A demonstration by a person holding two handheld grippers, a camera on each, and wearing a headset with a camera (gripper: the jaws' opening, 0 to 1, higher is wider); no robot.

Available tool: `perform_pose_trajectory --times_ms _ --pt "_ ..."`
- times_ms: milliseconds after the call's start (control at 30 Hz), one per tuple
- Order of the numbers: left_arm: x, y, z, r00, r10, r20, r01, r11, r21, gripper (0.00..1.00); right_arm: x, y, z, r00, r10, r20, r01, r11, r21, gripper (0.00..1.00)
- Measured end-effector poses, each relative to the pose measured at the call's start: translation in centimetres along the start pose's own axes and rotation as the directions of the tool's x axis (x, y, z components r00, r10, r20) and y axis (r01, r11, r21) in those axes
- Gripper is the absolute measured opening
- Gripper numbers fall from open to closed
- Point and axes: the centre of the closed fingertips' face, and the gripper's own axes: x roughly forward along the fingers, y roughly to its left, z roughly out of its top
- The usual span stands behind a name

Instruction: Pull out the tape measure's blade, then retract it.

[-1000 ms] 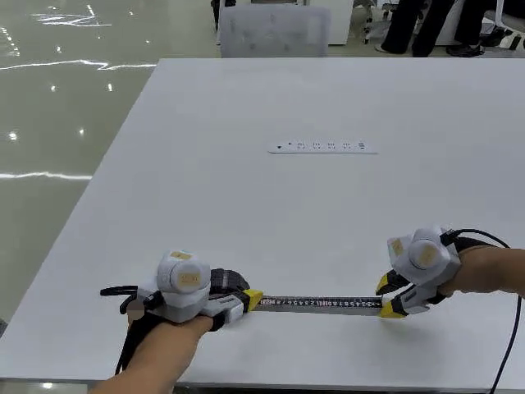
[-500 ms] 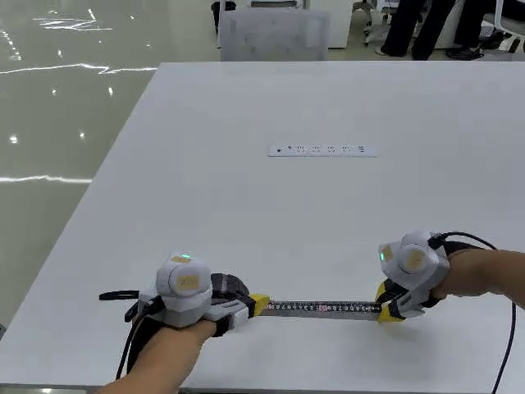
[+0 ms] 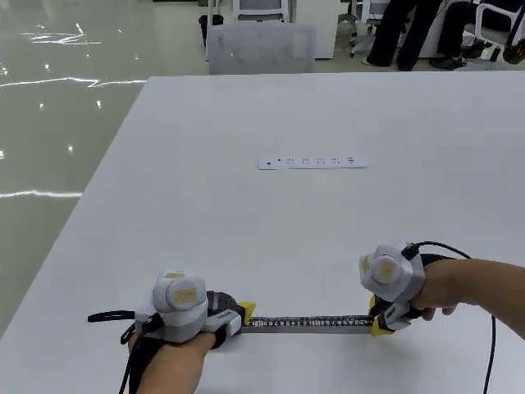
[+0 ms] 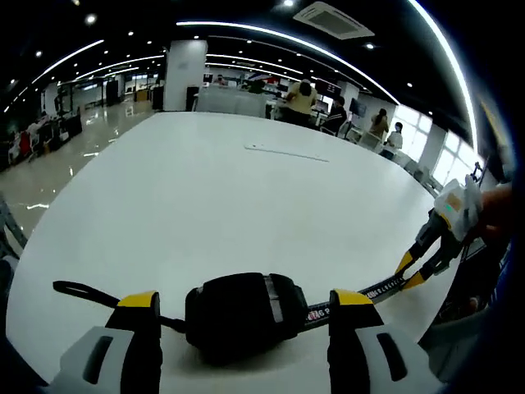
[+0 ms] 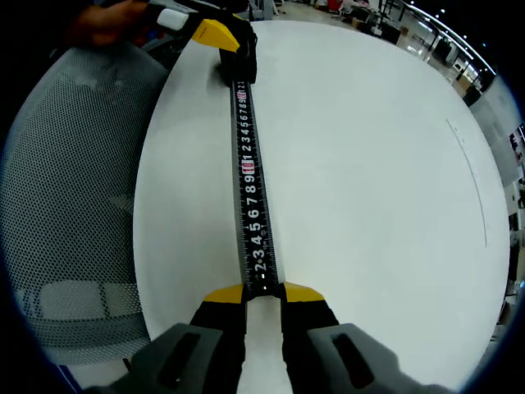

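On the white table, well to the near side of the power strip and off to its left, sits the tape measure's black case, with its wrist strap trailing farther left. The left gripper stands over the case. In the left gripper view its jaws are spread on either side of the case, and a sliver of table shows between each yellow tip and the housing. The case looks bracketed rather than clamped.

From the case the blade runs rightward, flat along the table, passing nearer the person than the power strip and roughly parallel to it. At its far end, near-side and a little right of the power strip, the right gripper has its jaws pressed together on the blade's tip. In the right gripper view the low numbers of the blade end right between those yellow tips.

The pull-out looks done or nearly so, and I judge that retraction comes next. The main risk is at the right jaws: if the thin steel slips free, the spring will whip the blade back hard into the case. With the case only bracketed, that snap or an uneven feed could skid it sideways. Twisting the right gripper could also kink the blade.
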Motion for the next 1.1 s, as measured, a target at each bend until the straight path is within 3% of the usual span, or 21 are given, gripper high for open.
perform_pose_trajectory --times_ms 200,233,267,333,567,667,733,1100 --pt "0.4 -0.8 -0.1 0.9999 -0.011 -0.004 0.012 0.998 0.055 0.72 0.0 0.0 0.0 0.9998 -0.007 -0.016 0.007 1.0 0.008 0.14" --pt "0.5 -0.8 -0.1 1.0 -0.009 -0.003 0.009 0.999 0.051 0.69 0.1 -0.1 0.0 0.9999 -0.008 -0.015 0.008 1.0 0.014 0.14" --pt "0.6 -1.0 -0.3 0.9998 -0.017 -0.012 0.017 1.0 0.01 0.68 0.1 -0.1 -0.1 0.9999 -0.009 -0.013 0.01 1.0 0.021 0.14" --pt "0.6 -1.1 0.0 0.9999 -0.013 0.002 0.013 1.0 -0.011 0.71 0.0 0.0 0.0 0.9999 -0.011 -0.011 0.012 1.0 0.028 0.14" --pt "1.1 -0.3 -0.4 0.9984 0.042 -0.038 -0.04 0.999 0.032 0.64 0.1 -0.2 0.0 0.9994 -0.012 -0.032 0.013 0.999 0.031 0.14" --pt "1.0 -0.4 -0.5 0.9983 0.044 -0.038 -0.043 0.999 0.032 0.64 0.0 -0.1 0.0 0.9994 -0.011 -0.033 0.012 0.999 0.03 0.14" --pt "0.9 -0.5 -0.7 0.9984 0.037 -0.044 -0.033 0.996 0.081 0.63 0.1 -0.2 -0.1 0.9996 -0.009 -0.027 0.01 0.999 0.038 0.14" --pt "0.9 -0.4 -0.7 0.9979 0.026 -0.059 -0.021 0.995 0.093 0.61 0.0 -0.1 0.0 0.9998 -0.016 -0.009 0.016 0.999 0.036 0.14"
